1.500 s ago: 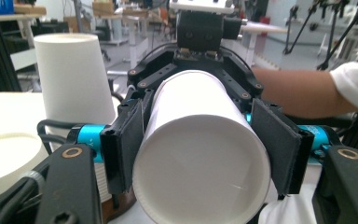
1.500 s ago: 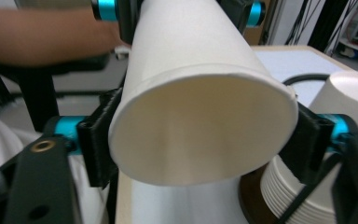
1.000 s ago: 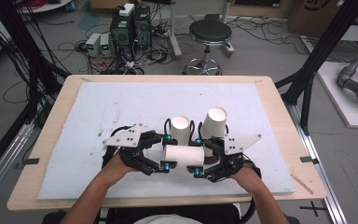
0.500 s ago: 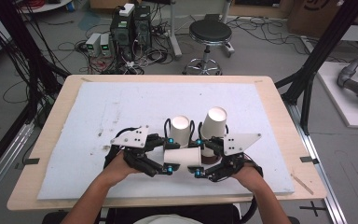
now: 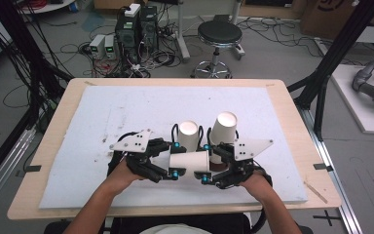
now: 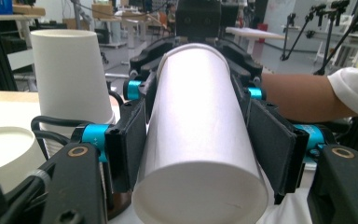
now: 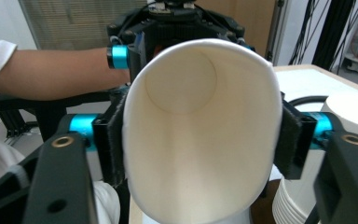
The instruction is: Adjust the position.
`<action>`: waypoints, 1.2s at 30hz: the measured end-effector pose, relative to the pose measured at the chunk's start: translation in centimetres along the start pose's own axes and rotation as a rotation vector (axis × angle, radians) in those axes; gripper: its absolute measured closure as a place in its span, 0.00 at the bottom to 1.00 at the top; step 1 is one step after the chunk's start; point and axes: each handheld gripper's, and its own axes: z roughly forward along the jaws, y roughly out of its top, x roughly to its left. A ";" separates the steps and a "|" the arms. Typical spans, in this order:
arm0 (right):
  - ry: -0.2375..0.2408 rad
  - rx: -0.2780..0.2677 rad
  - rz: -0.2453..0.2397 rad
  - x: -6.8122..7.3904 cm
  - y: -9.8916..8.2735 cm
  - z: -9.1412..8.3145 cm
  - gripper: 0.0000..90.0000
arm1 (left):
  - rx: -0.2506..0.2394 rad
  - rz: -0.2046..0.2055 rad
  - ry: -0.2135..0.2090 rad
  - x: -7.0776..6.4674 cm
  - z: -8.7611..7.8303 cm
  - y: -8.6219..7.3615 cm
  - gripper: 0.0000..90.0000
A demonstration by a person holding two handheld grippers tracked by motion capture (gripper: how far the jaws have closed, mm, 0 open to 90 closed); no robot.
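A white paper cup lies on its side just above the white mat, held between my two grippers. My left gripper is shut on its closed base end, and the black pads press both sides of the cup. My right gripper grips the open mouth end. Its jaws have just been closing, and in the right gripper view the pads squeeze the cup's rim into an oval. Both grippers face each other near the table's front middle.
Two more white cups stand upside down right behind the grippers, one at the middle and a taller one to its right, tilted. The white mat covers most of the wooden table. A black stool stands beyond.
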 end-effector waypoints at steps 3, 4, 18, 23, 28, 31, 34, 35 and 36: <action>0.007 0.008 0.006 0.0 0.1 -0.2 0.40 | 0.009 -0.003 0.001 0.0 0.2 0.0 0.42; 0.005 0.008 0.003 -0.1 0.1 -0.2 0.40 | 0.012 -0.006 0.004 0.0 0.2 0.0 0.42; 0.016 0.058 0.011 -0.1 0.6 -0.5 0.39 | 0.082 0.025 0.004 -0.2 0.9 -0.4 0.41; -0.029 -0.016 0.035 0.0 0.4 -0.4 0.20 | 0.036 0.047 0.015 -0.1 0.5 -0.3 0.40; -0.025 -0.042 0.070 -0.2 0.0 -0.3 0.20 | 0.019 0.064 0.019 -0.1 0.3 -0.2 0.40; -0.010 -0.046 0.031 -0.1 0.1 -0.2 0.34 | 0.025 0.056 0.021 -0.1 0.4 -0.4 0.40; -0.010 -0.016 0.013 -0.1 0.3 -0.4 0.38 | 0.063 0.021 0.027 0.0 0.8 -0.5 0.40; -0.012 -0.004 0.010 -0.2 0.3 -0.4 0.38 | 0.076 0.011 0.045 0.0 0.8 -0.5 0.38; -0.010 0.008 0.007 -0.3 0.4 -0.4 0.39 | 0.086 -0.005 0.063 0.0 0.9 -0.5 0.33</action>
